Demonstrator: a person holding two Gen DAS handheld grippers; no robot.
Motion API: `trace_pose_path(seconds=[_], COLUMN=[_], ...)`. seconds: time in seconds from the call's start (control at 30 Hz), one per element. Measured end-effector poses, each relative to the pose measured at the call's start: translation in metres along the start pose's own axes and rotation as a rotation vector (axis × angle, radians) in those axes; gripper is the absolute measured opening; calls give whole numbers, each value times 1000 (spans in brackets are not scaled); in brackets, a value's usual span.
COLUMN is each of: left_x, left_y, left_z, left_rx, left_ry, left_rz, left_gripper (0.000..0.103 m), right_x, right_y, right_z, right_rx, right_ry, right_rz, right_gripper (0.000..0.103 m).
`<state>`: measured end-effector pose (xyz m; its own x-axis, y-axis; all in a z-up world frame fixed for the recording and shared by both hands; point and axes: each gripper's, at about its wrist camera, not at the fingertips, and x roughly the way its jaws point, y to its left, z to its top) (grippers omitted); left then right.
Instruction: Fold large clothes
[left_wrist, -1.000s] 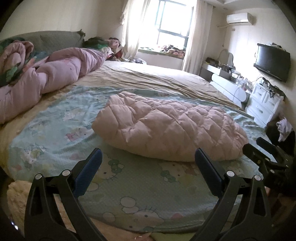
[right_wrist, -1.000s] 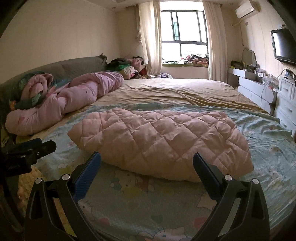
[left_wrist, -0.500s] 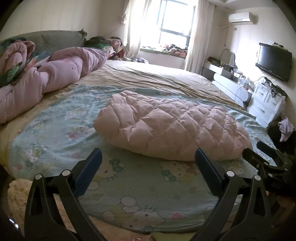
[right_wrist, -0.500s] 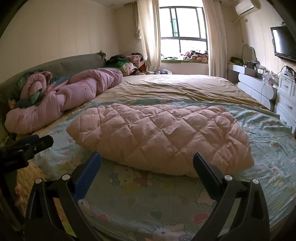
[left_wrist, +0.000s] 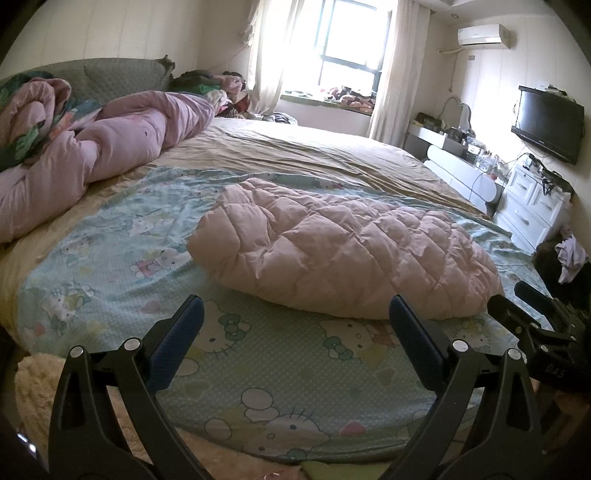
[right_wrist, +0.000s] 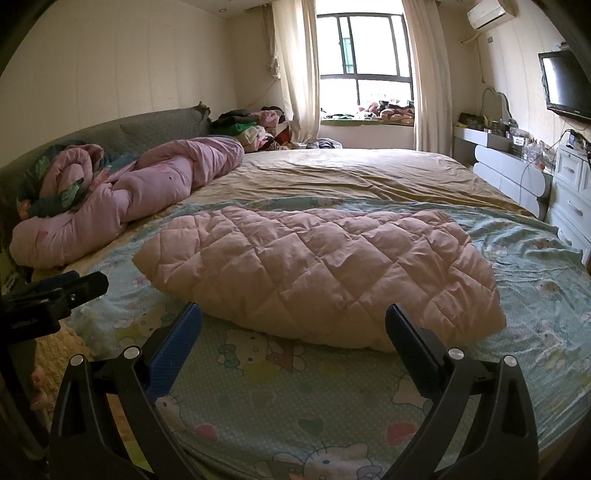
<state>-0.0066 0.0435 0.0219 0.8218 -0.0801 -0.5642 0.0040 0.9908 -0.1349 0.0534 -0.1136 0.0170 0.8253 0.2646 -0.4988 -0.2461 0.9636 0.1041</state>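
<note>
Lying on the cartoon-cat sheet (right_wrist: 332, 402) near the bed's front edge, the pink quilted coat (right_wrist: 321, 273) looked folded into one puffy bundle. The left claw (left_wrist: 295, 332) and right claw (right_wrist: 293, 332) were both wide and empty, just short of it.

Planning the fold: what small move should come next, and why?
Probably bring the right gripper forward to the near edge of the pink quilted garment. Both it and the left gripper are open, empty and short of the garment, which lies on the cartoon-print sheet.
</note>
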Motion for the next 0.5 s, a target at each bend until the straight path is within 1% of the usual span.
trace_pose_path(seconds=[0.5], left_x=[0], left_y=[0], left_z=[0], left_rx=[-1], left_ry=[-1], left_rz=[0], left_gripper=[94], right_x=[0], right_y=[1], right_z=[0], right_rx=[0], right_ry=[0], right_rz=[-1], right_gripper=[99])
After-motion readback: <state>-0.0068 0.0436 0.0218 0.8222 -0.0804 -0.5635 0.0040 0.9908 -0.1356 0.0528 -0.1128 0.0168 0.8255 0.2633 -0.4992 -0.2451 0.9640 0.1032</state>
